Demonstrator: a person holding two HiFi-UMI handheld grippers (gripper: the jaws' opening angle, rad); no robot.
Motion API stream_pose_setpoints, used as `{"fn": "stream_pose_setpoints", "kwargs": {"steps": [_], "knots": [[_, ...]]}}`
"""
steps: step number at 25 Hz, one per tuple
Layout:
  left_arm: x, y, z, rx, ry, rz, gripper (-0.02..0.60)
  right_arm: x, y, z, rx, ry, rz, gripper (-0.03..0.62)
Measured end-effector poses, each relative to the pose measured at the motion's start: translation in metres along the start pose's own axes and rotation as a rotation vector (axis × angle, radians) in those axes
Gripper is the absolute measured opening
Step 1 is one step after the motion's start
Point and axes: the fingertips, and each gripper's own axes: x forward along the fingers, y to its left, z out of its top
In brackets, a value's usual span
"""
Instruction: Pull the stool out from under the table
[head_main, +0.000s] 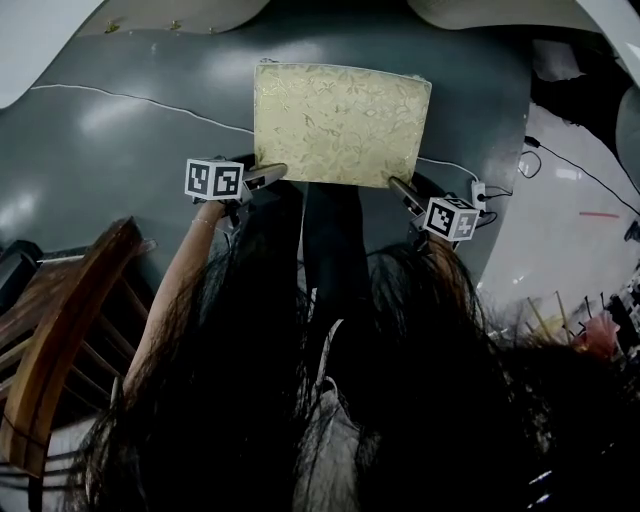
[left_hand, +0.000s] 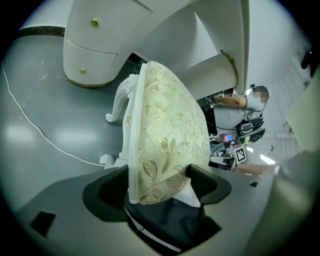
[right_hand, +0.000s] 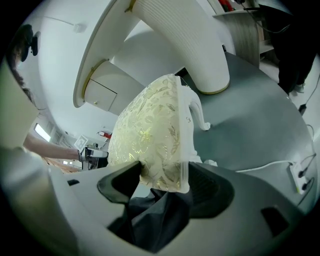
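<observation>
As both arms reach forward, left gripper (head_main: 274, 173) and right gripper (head_main: 399, 186) jaws pinch the stool (head_main: 340, 124).

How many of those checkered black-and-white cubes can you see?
2. The left cube rides on the left gripper, the right cube on the right gripper, each gripping a near corner of the stool. None seems hidden.

Place: you're standing in a workroom staged with home furniture.
Upper left: a white cable (head_main: 130, 100) is trailing over the grey floor (head_main: 120, 170).
Lower left: a wooden chair (head_main: 60, 330) is standing.
</observation>
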Motion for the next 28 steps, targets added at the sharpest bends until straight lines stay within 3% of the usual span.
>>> {"fn": "stream_pose_setpoints", "kwargs": {"steps": [7,11,14,21,28], "knots": [[-0.021,-0.007,-0.005,-0.040,-0.056,0.010,0.368,-0.013,0.001,0.001,0.002,0.010,-0.068,0.285],[-0.038,-0.024,0.000,-0.010,-0.086,0.008,0.368,-0.029,0.017,0.012,0.041,-0.061,-0.059,0.285],[-0.055,-0.036,0.019,0.051,-0.157,0.057,0.368,-0.045,0.037,0.028,0.037,-0.106,-0.041,0.285],[-0.092,-0.127,0.070,0.118,-0.354,-0.051,0.368,-0.080,0.115,0.078,-0.053,-0.215,0.047,0.285],[-0.127,-0.211,0.098,0.167,-0.477,-0.101,0.367,-0.103,0.187,0.122,-0.127,-0.284,0.160,0.285]]}}
